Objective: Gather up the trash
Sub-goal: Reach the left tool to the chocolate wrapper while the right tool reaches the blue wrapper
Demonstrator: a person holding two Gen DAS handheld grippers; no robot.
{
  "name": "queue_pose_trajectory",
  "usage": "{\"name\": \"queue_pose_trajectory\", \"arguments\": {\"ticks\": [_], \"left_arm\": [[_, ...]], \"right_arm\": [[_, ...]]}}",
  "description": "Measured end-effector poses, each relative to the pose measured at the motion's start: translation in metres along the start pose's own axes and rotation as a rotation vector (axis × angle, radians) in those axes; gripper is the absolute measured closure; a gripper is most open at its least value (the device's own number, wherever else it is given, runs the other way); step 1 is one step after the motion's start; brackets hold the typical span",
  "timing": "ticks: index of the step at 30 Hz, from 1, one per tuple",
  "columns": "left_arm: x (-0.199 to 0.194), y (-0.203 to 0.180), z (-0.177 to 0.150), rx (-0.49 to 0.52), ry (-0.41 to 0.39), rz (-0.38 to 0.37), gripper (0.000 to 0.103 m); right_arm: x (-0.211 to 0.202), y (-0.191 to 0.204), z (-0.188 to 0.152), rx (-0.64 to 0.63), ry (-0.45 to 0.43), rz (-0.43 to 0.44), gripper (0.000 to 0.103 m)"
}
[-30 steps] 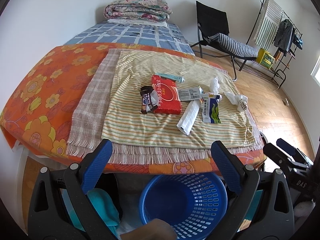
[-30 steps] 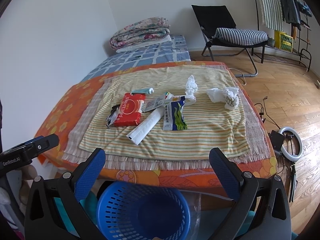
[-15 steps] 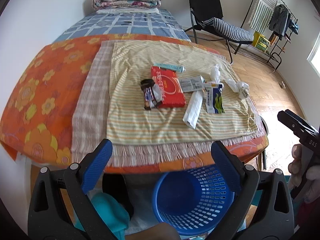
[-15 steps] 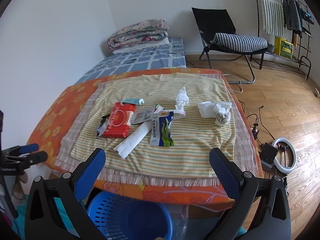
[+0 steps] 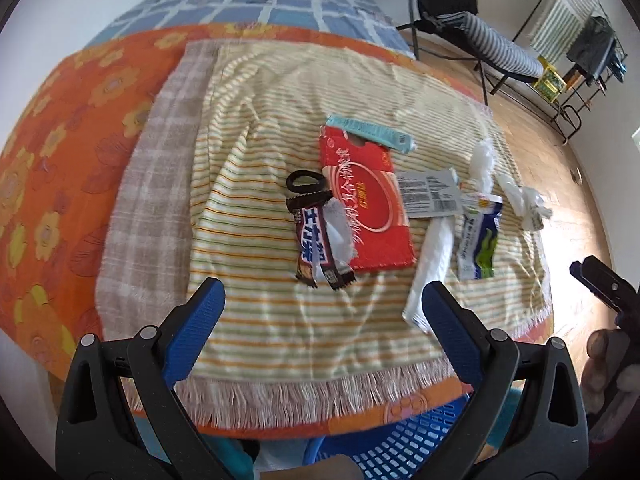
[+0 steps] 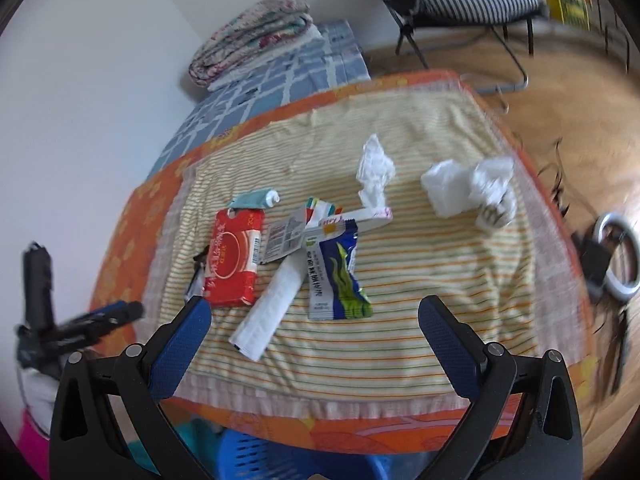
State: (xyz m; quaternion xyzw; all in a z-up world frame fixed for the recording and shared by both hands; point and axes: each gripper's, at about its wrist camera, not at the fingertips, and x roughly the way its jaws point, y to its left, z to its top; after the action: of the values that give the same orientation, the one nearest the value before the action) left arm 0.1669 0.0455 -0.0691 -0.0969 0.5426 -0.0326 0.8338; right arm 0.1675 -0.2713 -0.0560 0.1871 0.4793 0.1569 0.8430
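Note:
Trash lies on a striped cloth (image 5: pixel 280 128) over the bed. A brown candy wrapper (image 5: pixel 316 240) rests beside a red tissue pack (image 5: pixel 366 204) (image 6: pixel 232 256), with a teal tube (image 5: pixel 368 132) behind. A white paper sleeve (image 5: pixel 430 260) (image 6: pixel 272 304), a blue-green snack bag (image 5: pixel 480 244) (image 6: pixel 336 276), a grey label card (image 5: pixel 430 194) and crumpled tissues (image 6: pixel 468 188) lie to the right. My left gripper (image 5: pixel 320 304) hovers open just short of the candy wrapper. My right gripper (image 6: pixel 314 320) hangs open before the snack bag. Both hold nothing.
A blue basket (image 5: pixel 400 444) (image 6: pixel 260 456) stands on the floor below the bed's near edge. A folded quilt (image 6: pixel 256 28) lies at the bed's far end. A black chair (image 5: pixel 460 12) and a clothes rack (image 5: pixel 580 40) stand on the wood floor at right.
Both grippers have moved forward and over the bed's edge, closer to the trash. The basket has slid almost out of view below. Jaws stay open.

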Motion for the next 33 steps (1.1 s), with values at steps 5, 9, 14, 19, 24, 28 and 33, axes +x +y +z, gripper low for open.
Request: {"name": "queue_pose_trajectory", "arguments": {"ticks": [5, 9, 14, 19, 24, 28, 33], "left_arm": [[0.041, 0.021, 0.014, -0.075, 0.069, -0.019, 0.019], [0.054, 0.039, 0.021, -0.163, 0.087, -0.073, 0.021], [0.065, 0.046, 0.031, -0.195, 0.092, -0.095, 0.025], [0.078, 0.044, 0.031, -0.204, 0.119, -0.121, 0.034], [0.086, 0.044, 0.031, -0.222, 0.13, -0.141, 0.049], [0.085, 0.046, 0.03, -0.248, 0.129, -0.181, 0.069], [0.078, 0.045, 0.026, -0.226, 0.121, -0.178, 0.076]], "right_arm": [[0.029, 0.001, 0.012, 0.012, 0.012, -0.043, 0.0], [0.062, 0.003, 0.012, 0.0, 0.062, -0.074, 0.001], [0.092, 0.009, 0.012, -0.058, 0.113, -0.153, 0.012], [0.106, 0.006, 0.017, -0.08, 0.111, -0.18, 0.013], [0.114, 0.001, 0.02, -0.065, 0.118, -0.181, 0.024], [0.12, 0.001, 0.022, -0.07, 0.12, -0.184, 0.03], [0.124, 0.0, 0.018, -0.054, 0.145, -0.144, 0.056]]}}
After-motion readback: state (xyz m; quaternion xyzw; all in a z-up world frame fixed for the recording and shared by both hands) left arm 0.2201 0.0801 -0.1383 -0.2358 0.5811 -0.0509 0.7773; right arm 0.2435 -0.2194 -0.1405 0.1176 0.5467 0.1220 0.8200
